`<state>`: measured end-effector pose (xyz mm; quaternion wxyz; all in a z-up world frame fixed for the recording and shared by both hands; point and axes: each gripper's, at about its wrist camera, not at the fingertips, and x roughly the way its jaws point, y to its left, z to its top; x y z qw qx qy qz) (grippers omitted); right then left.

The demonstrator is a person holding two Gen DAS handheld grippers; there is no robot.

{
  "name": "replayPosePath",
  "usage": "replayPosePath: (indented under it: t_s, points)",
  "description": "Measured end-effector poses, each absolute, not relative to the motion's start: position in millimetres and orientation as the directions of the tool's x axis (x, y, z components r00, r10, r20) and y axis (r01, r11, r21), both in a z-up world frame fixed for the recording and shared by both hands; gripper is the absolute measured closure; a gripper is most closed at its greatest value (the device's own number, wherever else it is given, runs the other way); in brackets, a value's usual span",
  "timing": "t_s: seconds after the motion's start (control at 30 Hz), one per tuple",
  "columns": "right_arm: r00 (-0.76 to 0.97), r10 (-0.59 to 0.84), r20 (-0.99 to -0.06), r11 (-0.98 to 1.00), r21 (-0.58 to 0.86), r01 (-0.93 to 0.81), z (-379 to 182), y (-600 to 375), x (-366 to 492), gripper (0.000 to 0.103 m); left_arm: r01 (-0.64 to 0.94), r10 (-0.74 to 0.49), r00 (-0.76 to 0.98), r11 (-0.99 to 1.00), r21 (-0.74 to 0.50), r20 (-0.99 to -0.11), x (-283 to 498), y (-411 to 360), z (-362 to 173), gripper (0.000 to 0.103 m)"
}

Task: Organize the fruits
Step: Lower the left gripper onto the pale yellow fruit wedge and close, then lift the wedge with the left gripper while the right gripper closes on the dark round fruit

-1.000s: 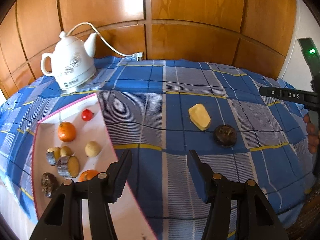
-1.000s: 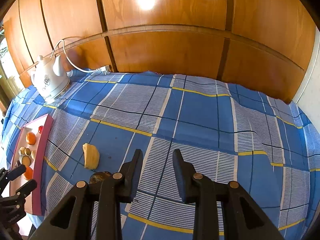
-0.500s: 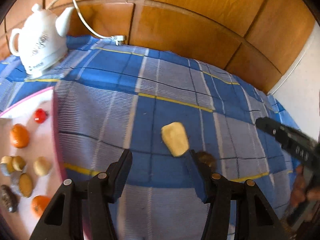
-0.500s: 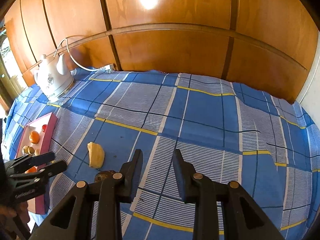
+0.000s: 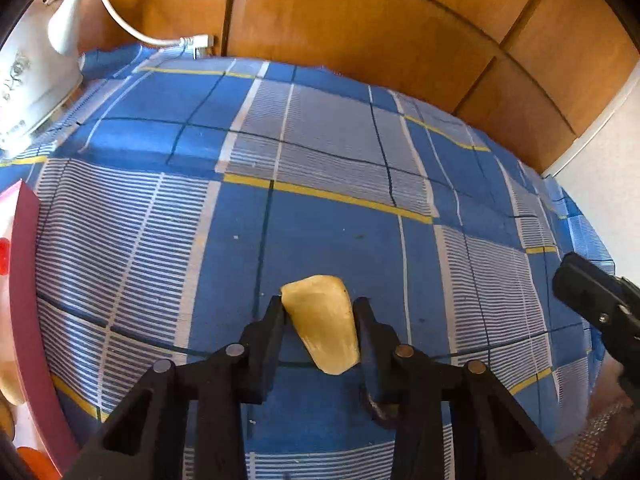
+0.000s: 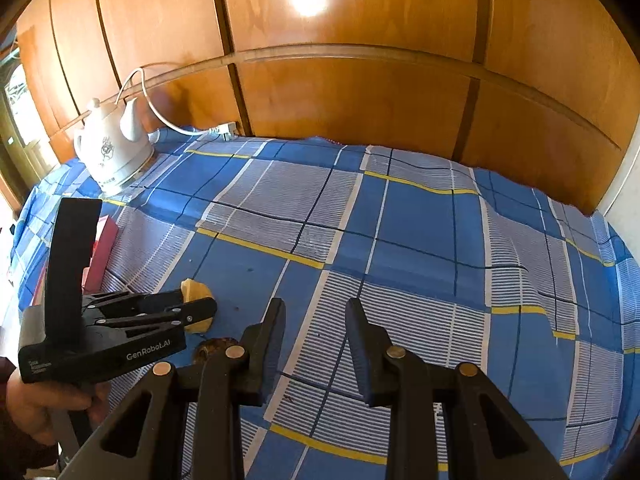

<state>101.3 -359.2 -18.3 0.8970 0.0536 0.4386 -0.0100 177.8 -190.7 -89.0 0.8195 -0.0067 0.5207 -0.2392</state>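
A pale yellow fruit piece (image 5: 322, 324) lies on the blue checked cloth between the fingers of my left gripper (image 5: 320, 312), whose jaws stand around it, close to its sides. In the right wrist view the same piece (image 6: 196, 294) shows between the left gripper's fingers (image 6: 192, 308). A dark brown round fruit (image 6: 210, 348) lies just beside it, partly hidden by my right finger. My right gripper (image 6: 316, 312) is open and empty above the cloth. The pink-rimmed white tray (image 5: 24, 288) with fruits is at the far left.
A white ceramic kettle (image 6: 114, 148) with a white cord stands at the back left of the table. Wooden wall panels (image 6: 340, 92) run behind the table. The right gripper's body (image 5: 600, 312) shows at the right edge of the left wrist view.
My left gripper has moved right and forward from the tray to the yellow piece, and its fingers have narrowed around it. My right gripper has stayed nearly still.
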Motion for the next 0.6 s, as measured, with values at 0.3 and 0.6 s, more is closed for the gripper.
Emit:
replayPosePath:
  t_s: [0.3,0.6]
  points:
    - [0.583,0.084,-0.808,0.990,0.134,0.043,-27.9,-357.5,103.4,0.072,0.474,-0.423,0.381,0.853,-0.219,-0.822,130.4,-163.2,-67.3,0.069]
    - [0.551,0.200,-0.810,0.975,0.221,-0.029,-36.2,-346.6,103.9,0.072,0.563,-0.427,0.332,0.805,-0.186,-0.841,57.9,-148.3,-77.5,0.069]
